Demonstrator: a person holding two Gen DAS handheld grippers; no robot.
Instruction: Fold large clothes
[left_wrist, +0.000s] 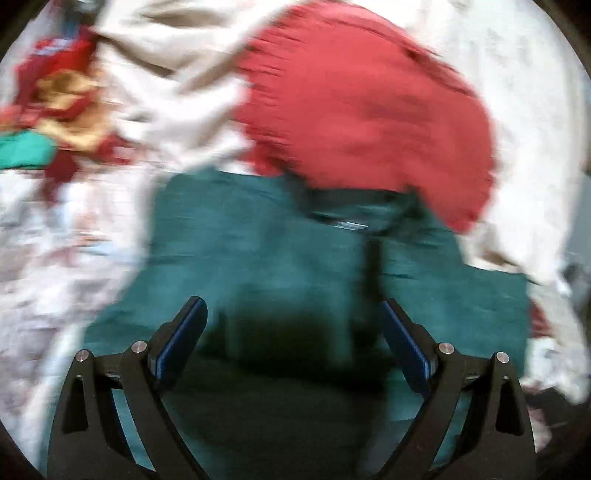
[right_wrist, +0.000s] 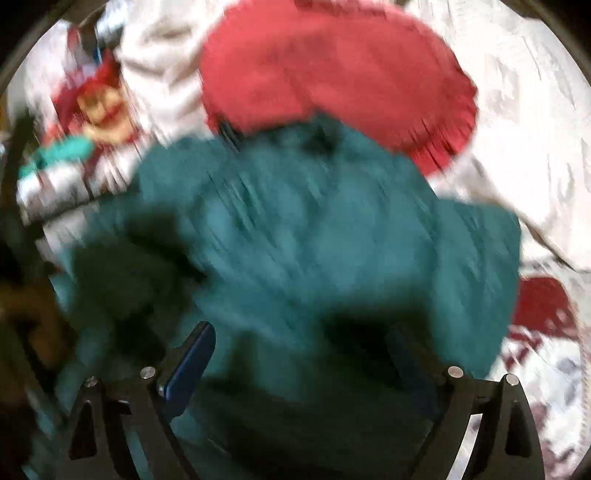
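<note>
No legible text anywhere.

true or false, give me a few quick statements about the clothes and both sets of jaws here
1. The left gripper has its jaws wide apart. True.
2. The teal garment lies right under the left gripper. True.
3. The red garment lies nearer the camera than the teal one. False: it lies beyond the teal garment.
4. The right gripper is clamped on the red garment. False: its jaws are open over teal cloth.
5. The bedding is black. False: it is whitish.

Both tongs have black angular linkage arms, silver round pins and blue finger pads.
</note>
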